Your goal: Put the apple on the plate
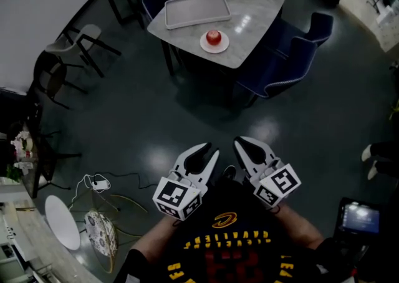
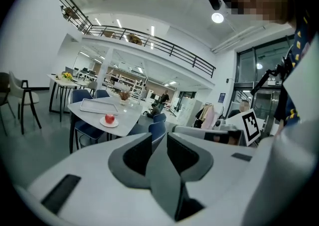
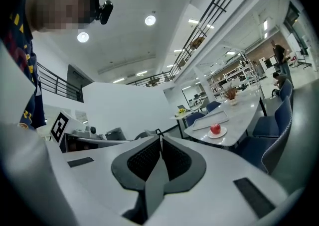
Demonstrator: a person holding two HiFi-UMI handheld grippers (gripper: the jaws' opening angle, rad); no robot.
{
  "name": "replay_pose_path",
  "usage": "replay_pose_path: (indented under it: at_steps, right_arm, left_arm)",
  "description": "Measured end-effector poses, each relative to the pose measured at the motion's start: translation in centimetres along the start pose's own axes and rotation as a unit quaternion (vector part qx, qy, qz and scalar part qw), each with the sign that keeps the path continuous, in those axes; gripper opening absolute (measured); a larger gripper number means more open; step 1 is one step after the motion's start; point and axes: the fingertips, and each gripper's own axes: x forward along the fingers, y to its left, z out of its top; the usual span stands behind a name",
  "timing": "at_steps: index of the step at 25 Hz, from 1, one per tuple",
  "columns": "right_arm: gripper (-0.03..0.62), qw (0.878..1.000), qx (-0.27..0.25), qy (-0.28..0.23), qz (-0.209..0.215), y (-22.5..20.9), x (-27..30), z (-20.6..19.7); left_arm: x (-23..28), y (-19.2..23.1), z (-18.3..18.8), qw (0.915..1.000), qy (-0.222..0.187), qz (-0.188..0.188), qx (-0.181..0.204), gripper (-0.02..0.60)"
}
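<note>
- The red round apple [image 1: 213, 37] is sitting on the small white round plate [image 1: 222, 45]. The plate is lying near the 6 o'clock edge of the pale marble-topped desk [image 1: 255, 1], far off at 12 o'clock from both claws.
- A grey rectangular tray [image 1: 197, 10] is lying just beside the plate at its 11 o'clock. Dark blue padded chairs [image 1: 293, 63] are standing at the desk's 4 o'clock side.
- The left claw [image 1: 209, 151] is hanging close to the person's chest with its jaws showing only a narrow gap. It is gripping nothing, and its own view is showing just a chair through the slit.
- The right claw [image 1: 246, 144] is hovering just beside it at 3 o'clock, with jaw tips meeting and nothing caught between them.
- Judging by how things are lying, the placing looks done, so the sound course is leaving the fruit alone.
- If a correction is wanted, the person should be walking up first and spreading one claw wide. The claw should be coming down from above rather than from the side, since a sideways nudge is likely to be sliding the plate toward the near edge.
</note>
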Motion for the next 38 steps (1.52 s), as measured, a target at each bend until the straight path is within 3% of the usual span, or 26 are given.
replay_pose_path:
  at_steps: [9,21,27,38]
  right_arm:
    - [0.006,0.999,0.008,0.022,-0.031,-2.6,3.7,-0.3]
    - [0.006,0.996,0.021,0.022,-0.081,-5.7,14.7,2.6]
    - [0.006,0.993,0.041,0.023,-0.104,-6.8,18.3,2.2]
    - [0.006,0.991,0.062,0.043,-0.106,-9.0,21.2,2.9]
  left_arm:
    - [2.3,4.7,0.7,0.9994,0.003,-0.011,-0.033,0.097]
    - [6.8,15.4,6.4,0.9968,0.017,-0.057,-0.053,0.097]
    - [8.1,19.5,7.1,0.9947,0.03,-0.073,-0.065,0.097]
    - [11.1,21.9,8.0,0.9918,0.045,-0.073,-0.095,0.097]
